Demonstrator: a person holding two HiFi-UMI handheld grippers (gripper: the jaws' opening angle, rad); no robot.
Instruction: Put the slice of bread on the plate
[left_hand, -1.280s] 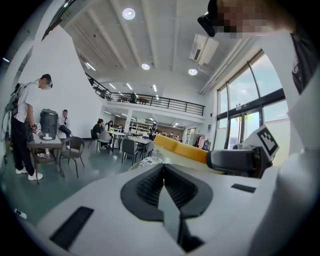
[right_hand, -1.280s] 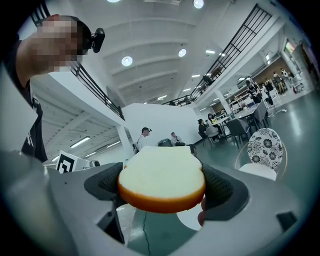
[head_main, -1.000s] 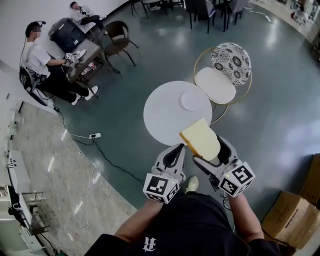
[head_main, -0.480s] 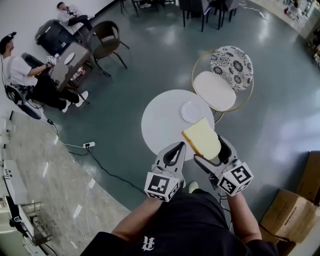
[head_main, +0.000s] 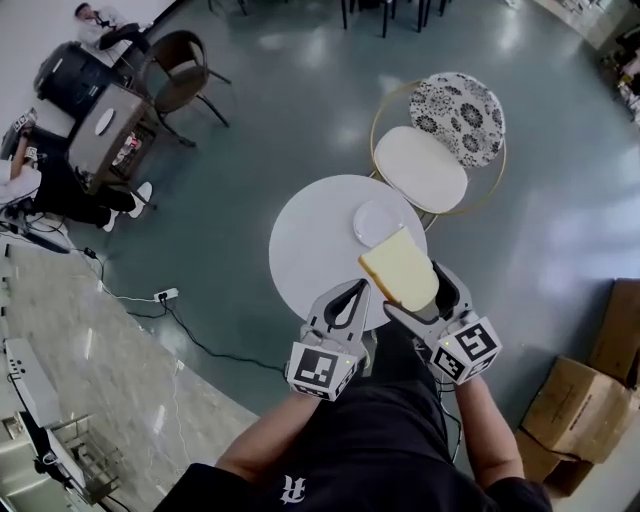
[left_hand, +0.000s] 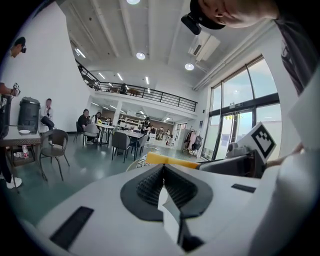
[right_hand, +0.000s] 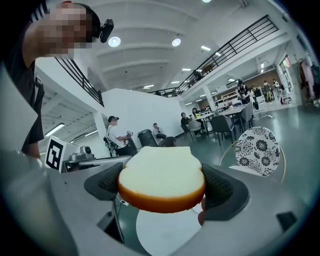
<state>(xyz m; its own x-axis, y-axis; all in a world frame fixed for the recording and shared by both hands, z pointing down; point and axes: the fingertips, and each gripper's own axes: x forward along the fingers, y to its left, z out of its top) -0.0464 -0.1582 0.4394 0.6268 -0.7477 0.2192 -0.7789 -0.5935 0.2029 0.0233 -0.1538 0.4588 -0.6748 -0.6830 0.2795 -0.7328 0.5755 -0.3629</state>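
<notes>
Bread slice gripped, not yet plated.
We held the right gripper (head_main: 418, 297) clamped on the slice of bread (head_main: 398, 268) by its side edges, raised over the near right part of the round white table (head_main: 305, 235), apparently just near of the plate (head_main: 378, 222). The left gripper (head_main: 350, 300), jaws together and empty, hung beside it on the left.
</notes>
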